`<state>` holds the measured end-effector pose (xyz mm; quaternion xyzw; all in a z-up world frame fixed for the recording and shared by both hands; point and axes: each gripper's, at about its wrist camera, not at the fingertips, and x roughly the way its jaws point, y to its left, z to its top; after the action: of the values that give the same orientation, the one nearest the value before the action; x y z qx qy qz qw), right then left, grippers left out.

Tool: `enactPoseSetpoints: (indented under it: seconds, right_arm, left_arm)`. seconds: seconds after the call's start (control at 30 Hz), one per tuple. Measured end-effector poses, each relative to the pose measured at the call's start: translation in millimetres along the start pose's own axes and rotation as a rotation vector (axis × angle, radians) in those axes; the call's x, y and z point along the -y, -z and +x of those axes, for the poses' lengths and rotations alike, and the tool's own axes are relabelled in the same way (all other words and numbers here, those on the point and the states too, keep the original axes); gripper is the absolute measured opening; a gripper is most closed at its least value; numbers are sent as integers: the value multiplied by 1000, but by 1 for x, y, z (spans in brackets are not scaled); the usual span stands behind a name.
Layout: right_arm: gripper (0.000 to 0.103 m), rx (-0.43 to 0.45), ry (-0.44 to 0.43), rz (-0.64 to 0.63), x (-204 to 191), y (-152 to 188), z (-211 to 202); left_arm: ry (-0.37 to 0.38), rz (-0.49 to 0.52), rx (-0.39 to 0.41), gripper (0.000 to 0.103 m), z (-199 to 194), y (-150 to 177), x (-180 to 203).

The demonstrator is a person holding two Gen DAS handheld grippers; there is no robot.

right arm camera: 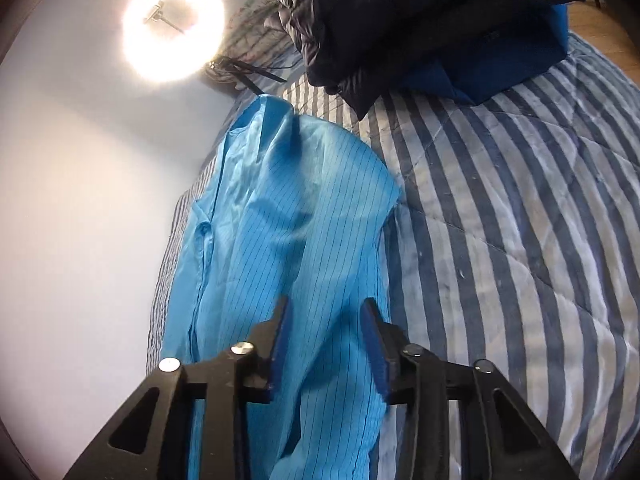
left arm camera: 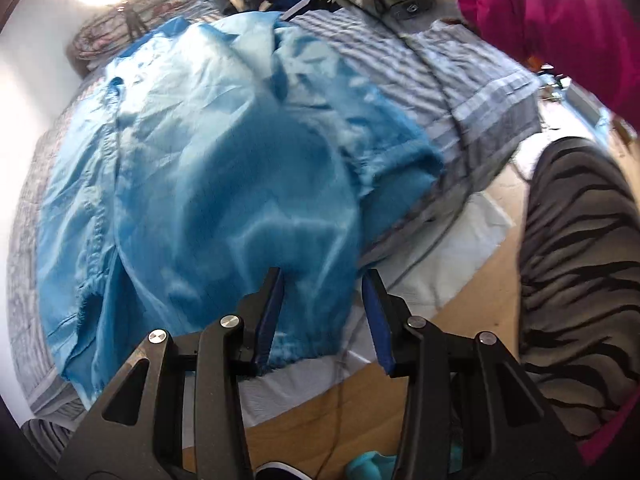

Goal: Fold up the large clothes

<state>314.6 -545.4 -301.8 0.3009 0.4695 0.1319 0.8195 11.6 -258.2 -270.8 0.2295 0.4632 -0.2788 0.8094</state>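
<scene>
1. We see a light-blue pinstriped shirt [left arm camera: 192, 168] spread over a striped quilt [left arm camera: 452, 80] on a bed, its button placket running down the left side in the left wrist view and its hem hanging over the near edge of the bed.
2. In the right wrist view the same shirt [right arm camera: 288, 216] lies lengthwise along the quilt's [right arm camera: 520, 240] left edge, collar at the far end, with one side doubled over the body so that a long fold runs down it.
3. Our left gripper [left arm camera: 322, 312] hovers above the hem with its jaws wide apart; the blue pads [left arm camera: 272, 316] frame the cloth, but we cannot tell whether either one touches it.
4. Our right gripper [right arm camera: 324, 344] is likewise spread wide over the folded part of the shirt, nothing pinched between its pads [right arm camera: 374, 344].
5. At the head of the bed a dark puffer jacket [right arm camera: 384, 12] lies heaped, and a deep-blue garment [right arm camera: 500, 60] sits just beside it, both well apart from the shirt.
6. A lit ring light [right arm camera: 173, 26] stands by the white wall [right arm camera: 80, 240] beyond the far corner of the bed.
7. In the left wrist view, a magenta sleeve [left arm camera: 560, 28] and a zebra-striped trouser leg [left arm camera: 576, 280] fill the right side, above a wooden floor [left arm camera: 492, 292] and a white sheet [left arm camera: 452, 256] hanging below the quilt.
</scene>
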Motion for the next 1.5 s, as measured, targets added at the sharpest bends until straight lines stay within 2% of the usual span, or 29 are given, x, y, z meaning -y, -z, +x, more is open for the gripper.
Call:
enactPoseSetpoints:
  seconds: [0.03, 0.07, 0.1, 0.17, 0.33, 0.47, 0.6, 0.77, 0.83, 0.9, 0.93, 0.97, 1.0, 1.03, 1.07, 1.17, 1.27, 1.4, 1.5]
  right_arm:
    - [21, -8, 3, -7, 0, -1, 3]
    - [12, -16, 8, -16, 0, -2, 5]
    - [3, -22, 11, -26, -1, -2, 8]
    - [0, -21, 16, -47, -3, -4, 9]
    - [0, 13, 16, -102, -12, -16, 0]
    - [0, 34, 50, -173, -27, -32, -14]
    - [0, 50, 72, -201, -30, -49, -17]
    - [0, 15, 130, -181, -12, -47, 9]
    - [2, 6, 139, -157, -1, -43, 18]
    - [12, -14, 117, -113, 11, -40, 20]
    - [18, -15, 110, -95, 15, -39, 18]
    - [26, 0, 91, -73, 20, -37, 11]
    - [27, 12, 72, -57, 24, -35, 3]
    - [27, 22, 48, -40, 27, -32, -5]
    - [27, 28, 28, -31, 29, -28, -14]
    - [30, 28, 13, -63, 27, -9, -42]
    - [30, -13, 21, -101, 21, 21, -63]
    - [30, -78, 5, -112, 17, 66, -74]
    - [30, -115, -13, -124, 10, 100, -79]
  left_arm:
    - [-10, -10, -11, 29, 4, 0, -3]
    - [-8, -29, -20, 4, 5, 1, -6]
    - [4, -55, -30, 3, 7, 2, -11]
    - [59, -131, -20, 2, 1, 4, -25]
    - [143, -215, 27, 0, -27, -1, -43]
    - [201, -188, 75, 0, -54, -15, -34]
    - [260, -125, 86, 0, -55, -30, -9]
    - [343, -66, 11, 0, -15, -42, 22]
    - [334, -32, -19, 0, -6, -42, 31]
    - [335, -9, -29, 2, -8, -40, 35]
    - [338, -2, -20, 10, -13, -38, 34]
    - [341, -3, -6, 22, -21, -36, 30]
    - [338, -8, 6, 28, -26, -33, 28]
    - [331, -26, 28, 39, -36, -29, 18]
    - [328, -46, 42, 43, -43, -25, 10]
    - [305, -122, 66, 43, -59, -19, -19]
    - [276, -193, 94, 43, -66, -13, -46]
    - [245, -346, 58, 43, -40, -11, -85]
    - [238, -417, 6, 43, -7, -15, -102]
